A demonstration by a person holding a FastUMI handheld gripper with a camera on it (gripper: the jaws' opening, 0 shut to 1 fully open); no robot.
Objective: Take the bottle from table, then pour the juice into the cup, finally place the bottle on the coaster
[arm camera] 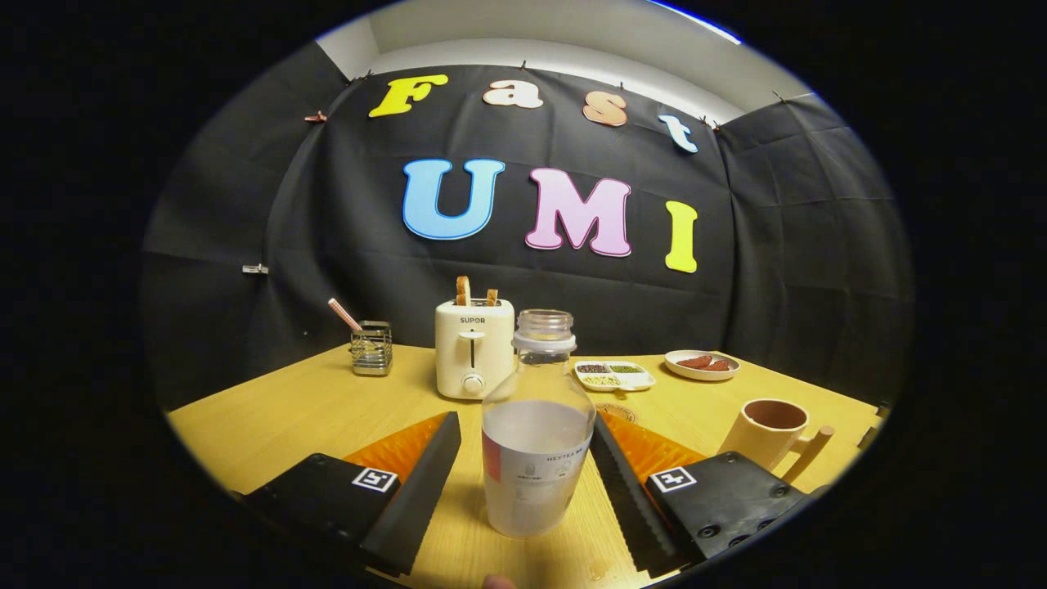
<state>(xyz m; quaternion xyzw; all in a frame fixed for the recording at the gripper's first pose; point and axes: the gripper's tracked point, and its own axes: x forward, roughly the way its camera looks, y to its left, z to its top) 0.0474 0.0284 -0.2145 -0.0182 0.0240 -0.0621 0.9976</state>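
A clear plastic bottle with no cap stands upright on the wooden table. It is about half full of pale liquid and has a label low on its body. My gripper is open, one finger on each side of the bottle; the left finger stands a little off it and the right finger is very close to its side. A beige cup with a wooden handle stands to the right, beyond the right finger. A round coaster peeks out just behind the bottle.
At the back of the table are a white toaster with bread in it, a wire holder to its left, a small divided tray of grains and a plate of food to the right.
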